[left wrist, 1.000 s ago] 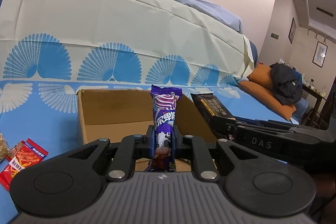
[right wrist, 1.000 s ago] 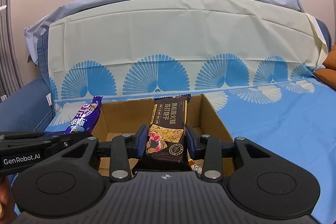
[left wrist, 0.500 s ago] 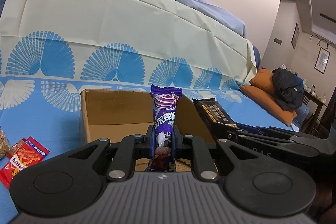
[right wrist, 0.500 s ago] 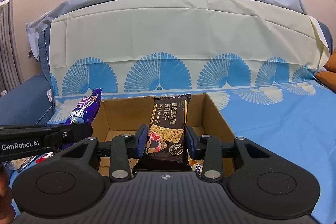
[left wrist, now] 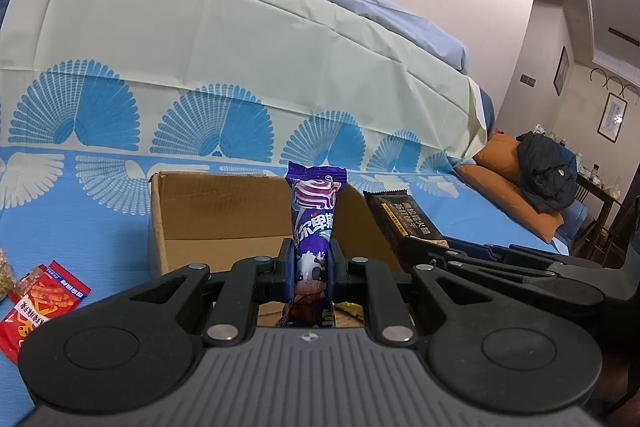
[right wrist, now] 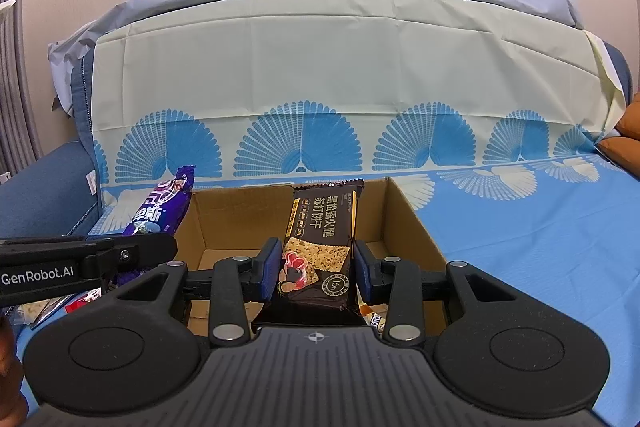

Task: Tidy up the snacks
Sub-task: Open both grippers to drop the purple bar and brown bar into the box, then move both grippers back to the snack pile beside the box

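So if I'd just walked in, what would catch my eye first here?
Probably the two snacks held upright over the open cardboard box: a purple packet pinched in the left gripper, and a dark cracker bar clamped in the right gripper. Behind them, the cloth with big blue fans covers everything.

Fan-patterned blue cloth (left wrist: 120,203) over the sofa, orange cushions (left wrist: 508,183) at its far end, dark jacket (left wrist: 544,171) on them, framed pictures (left wrist: 612,115) on the wall.
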A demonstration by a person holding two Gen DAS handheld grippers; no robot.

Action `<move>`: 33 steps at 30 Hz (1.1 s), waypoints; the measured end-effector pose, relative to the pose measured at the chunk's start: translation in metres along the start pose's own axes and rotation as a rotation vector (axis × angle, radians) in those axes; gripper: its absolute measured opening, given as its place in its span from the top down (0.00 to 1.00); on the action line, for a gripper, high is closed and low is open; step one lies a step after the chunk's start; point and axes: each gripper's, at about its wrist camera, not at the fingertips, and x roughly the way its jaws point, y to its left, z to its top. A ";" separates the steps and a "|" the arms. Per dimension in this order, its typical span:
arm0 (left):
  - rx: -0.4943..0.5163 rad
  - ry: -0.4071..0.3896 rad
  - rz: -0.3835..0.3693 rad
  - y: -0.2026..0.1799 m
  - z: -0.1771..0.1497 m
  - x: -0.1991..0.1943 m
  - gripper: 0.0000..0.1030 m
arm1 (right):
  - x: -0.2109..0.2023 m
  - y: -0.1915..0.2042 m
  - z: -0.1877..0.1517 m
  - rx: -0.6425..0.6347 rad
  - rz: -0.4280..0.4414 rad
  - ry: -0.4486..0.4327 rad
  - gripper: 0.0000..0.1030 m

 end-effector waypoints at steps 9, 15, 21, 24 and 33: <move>-0.008 -0.005 -0.007 -0.001 0.000 0.001 0.84 | -0.001 0.004 -0.001 -0.003 -0.006 0.000 0.61; -0.008 0.015 -0.042 -0.004 -0.001 0.004 0.71 | 0.003 0.005 -0.002 0.002 0.021 0.029 0.58; 0.011 0.020 -0.010 0.003 -0.004 -0.004 0.71 | 0.003 0.012 -0.003 -0.008 0.019 0.027 0.43; 0.012 0.026 0.023 0.011 -0.006 -0.010 0.71 | 0.003 0.017 -0.004 0.005 0.021 0.034 0.43; 0.008 0.058 0.129 0.043 -0.011 -0.039 0.71 | -0.005 0.060 -0.010 -0.044 0.056 0.027 0.43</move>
